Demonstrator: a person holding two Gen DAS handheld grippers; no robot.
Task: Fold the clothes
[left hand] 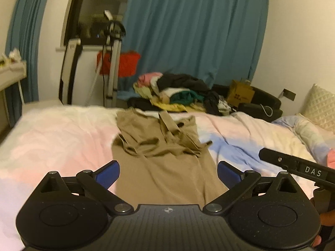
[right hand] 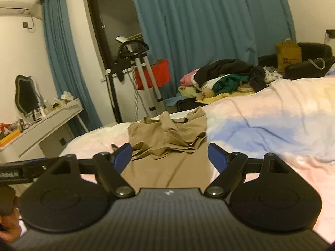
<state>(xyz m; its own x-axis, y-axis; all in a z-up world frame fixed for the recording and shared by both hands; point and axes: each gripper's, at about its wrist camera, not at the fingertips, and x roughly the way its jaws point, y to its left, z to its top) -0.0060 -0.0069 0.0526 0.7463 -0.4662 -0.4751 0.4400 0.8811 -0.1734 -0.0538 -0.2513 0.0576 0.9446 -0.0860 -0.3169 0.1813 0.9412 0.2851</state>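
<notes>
Item: tan garment (left hand: 165, 163), lying lengthwise on the bed (left hand: 52, 138), centred, its near part smooth and flat, its far part bunched in loose folds. Laid out this way, presumably, so both tools can reach its near edge and side edges for a fold.

Left gripper (left hand: 168, 172): jaws wide apart, nothing between them, held low over the garment's near end, blue pads (left hand: 108, 172) flanking the cloth.

Right gripper (right hand: 169, 156): likewise spread and empty, just right of the left one, aimed along the same garment.

Judgement: fold not yet begun; the crumpled far section needs flattening first.

Stock awaiting: heap of mixed clothes (left hand: 178, 92), far side of the bed, well apart from the tan piece.

Surroundings: blue curtain (left hand: 194, 31) behind; dressing table (right hand: 41, 123) at far left.
</notes>
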